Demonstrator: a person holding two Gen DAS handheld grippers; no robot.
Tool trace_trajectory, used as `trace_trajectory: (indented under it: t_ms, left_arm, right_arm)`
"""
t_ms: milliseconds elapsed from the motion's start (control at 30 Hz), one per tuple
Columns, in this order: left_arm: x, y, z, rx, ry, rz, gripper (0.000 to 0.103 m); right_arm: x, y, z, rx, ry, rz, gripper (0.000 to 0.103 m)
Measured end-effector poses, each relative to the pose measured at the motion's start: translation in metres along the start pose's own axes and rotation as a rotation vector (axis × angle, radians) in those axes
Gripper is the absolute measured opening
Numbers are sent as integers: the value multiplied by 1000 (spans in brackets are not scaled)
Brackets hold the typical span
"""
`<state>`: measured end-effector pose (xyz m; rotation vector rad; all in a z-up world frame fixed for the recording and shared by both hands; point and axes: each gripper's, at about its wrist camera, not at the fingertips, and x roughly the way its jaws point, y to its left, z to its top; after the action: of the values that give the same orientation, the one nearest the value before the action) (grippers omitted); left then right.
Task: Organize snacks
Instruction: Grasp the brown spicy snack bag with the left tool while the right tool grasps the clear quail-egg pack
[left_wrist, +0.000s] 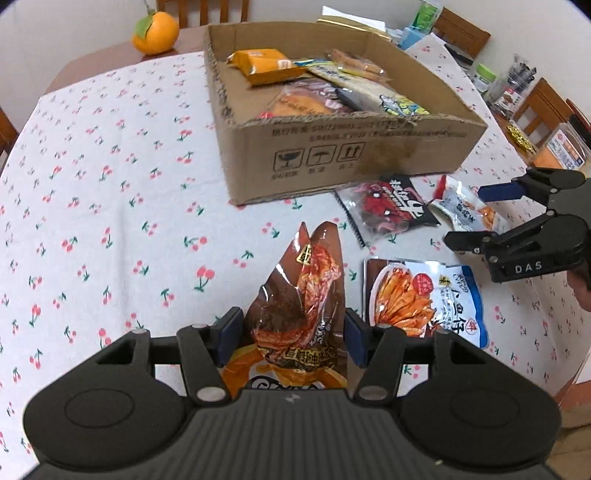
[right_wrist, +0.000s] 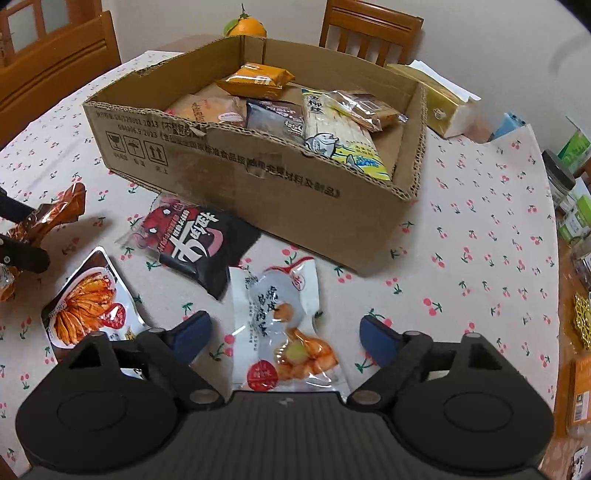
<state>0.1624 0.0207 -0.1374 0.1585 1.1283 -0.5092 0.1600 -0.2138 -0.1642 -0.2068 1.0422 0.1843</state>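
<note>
Brown snack packet (left_wrist: 299, 306) in left gripper (left_wrist: 291, 332) (clamped)

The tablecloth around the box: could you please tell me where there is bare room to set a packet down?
Bare cloth lies left of the box, between it and the orange, and right of the box towards the jars. In front it is crowded: black packet, white packet and fish packet.
</note>
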Motion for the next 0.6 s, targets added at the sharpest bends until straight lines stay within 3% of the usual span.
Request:
trace_trajectory:
  t_ms: [167,367,600]
  left_arm:
    - [2,-1,-1,27,5,-16,59]
    - [-2,-4,4,125,17,-34,65]
    - [2,-10,3,236,54,-47,68]
  right_arm:
    - [-1,-4,2,35,9,2,75]
    - [-3,-10,-3,72,26,-8,76]
    - [-4,-2,-3,30,15,15,76]
